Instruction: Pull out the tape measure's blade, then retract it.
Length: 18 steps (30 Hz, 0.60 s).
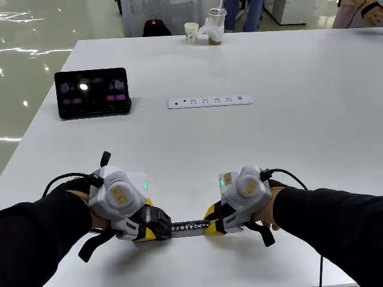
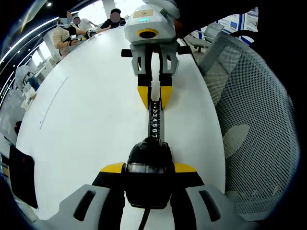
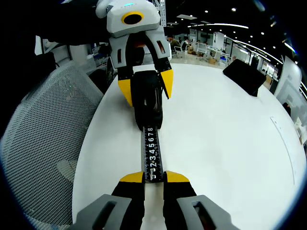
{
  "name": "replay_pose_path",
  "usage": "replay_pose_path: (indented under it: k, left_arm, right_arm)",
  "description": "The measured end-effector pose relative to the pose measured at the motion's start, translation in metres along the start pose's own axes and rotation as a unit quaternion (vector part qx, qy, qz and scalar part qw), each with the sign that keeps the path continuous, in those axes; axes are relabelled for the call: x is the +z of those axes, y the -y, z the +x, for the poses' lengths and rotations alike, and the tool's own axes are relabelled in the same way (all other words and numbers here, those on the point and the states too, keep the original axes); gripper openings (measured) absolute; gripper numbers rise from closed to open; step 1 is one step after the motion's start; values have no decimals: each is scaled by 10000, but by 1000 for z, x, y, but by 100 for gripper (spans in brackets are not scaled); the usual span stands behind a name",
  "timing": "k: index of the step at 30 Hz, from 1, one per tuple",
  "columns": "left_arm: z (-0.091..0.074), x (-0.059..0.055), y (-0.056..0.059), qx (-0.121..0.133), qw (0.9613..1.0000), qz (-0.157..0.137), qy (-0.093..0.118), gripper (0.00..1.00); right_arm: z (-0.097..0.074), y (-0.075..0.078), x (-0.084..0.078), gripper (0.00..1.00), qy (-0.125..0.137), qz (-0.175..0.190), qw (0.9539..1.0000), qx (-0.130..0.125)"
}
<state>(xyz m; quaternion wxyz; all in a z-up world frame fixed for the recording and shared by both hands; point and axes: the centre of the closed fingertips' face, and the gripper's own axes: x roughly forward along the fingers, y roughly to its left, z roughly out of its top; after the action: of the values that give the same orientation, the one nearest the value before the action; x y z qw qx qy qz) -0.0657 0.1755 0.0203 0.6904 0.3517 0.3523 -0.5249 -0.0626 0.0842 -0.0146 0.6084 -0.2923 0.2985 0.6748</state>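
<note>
My left gripper [image 1: 145, 224] is shut on the black tape measure case [image 1: 157, 224] near the table's front edge; in the left gripper view the case [image 2: 147, 170] sits between the yellow-tipped fingers [image 2: 113, 168]. A short length of black blade [image 1: 190, 226] with white numbers runs from the case to my right gripper [image 1: 212, 222], which is shut on the blade's end. The right gripper view shows the blade [image 3: 152, 152] running from its own gripper [image 3: 153, 177] to the case [image 3: 147, 100]. From the left gripper view the blade [image 2: 155, 120] meets the right gripper [image 2: 153, 96].
On the white table [image 1: 287, 119] lie a dark tablet [image 1: 93, 91] at the left, a white power strip [image 1: 208, 101] in the middle, and cups [image 1: 204, 30] at the far edge. A mesh chair [image 2: 249, 120] stands beside the table. People sit at the far end.
</note>
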Motion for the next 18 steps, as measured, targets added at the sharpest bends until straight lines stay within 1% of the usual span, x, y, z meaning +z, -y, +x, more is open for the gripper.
replay_pose_path:
  k: [18]
  left_arm:
    - [0,0,1,21,10000,-12,10,30]
  right_arm:
    - [-8,-1,-7,11,-22,38,10000,-11]
